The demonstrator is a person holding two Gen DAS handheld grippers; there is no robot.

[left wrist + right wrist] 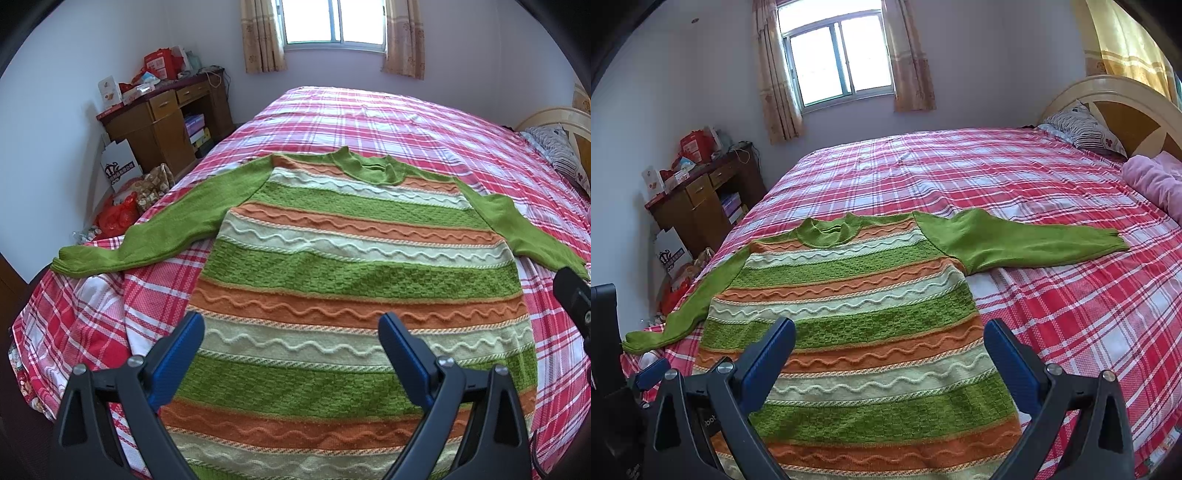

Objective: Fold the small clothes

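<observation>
Knit sweater lay flat on the bed, sleeves spread; left gripper hovered above it, fingers apart, empty.
From the right gripper, also apart: thick knit risked bunching, and the far sleeve could drag crooked.

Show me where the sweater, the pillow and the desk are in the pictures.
sweater (351, 266), left wrist view, green stripe across the chest.
pillow (1082, 129), right wrist view, middle of its patterned cover.
desk (155, 129), left wrist view, wooden cupboard door.

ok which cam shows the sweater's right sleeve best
The right wrist view: the whole green right sleeve lies flat on the plaid bedsheet, cuff included. The left wrist view shows it squeezed at the frame edge, its cuff end partly behind the other tool.
</observation>
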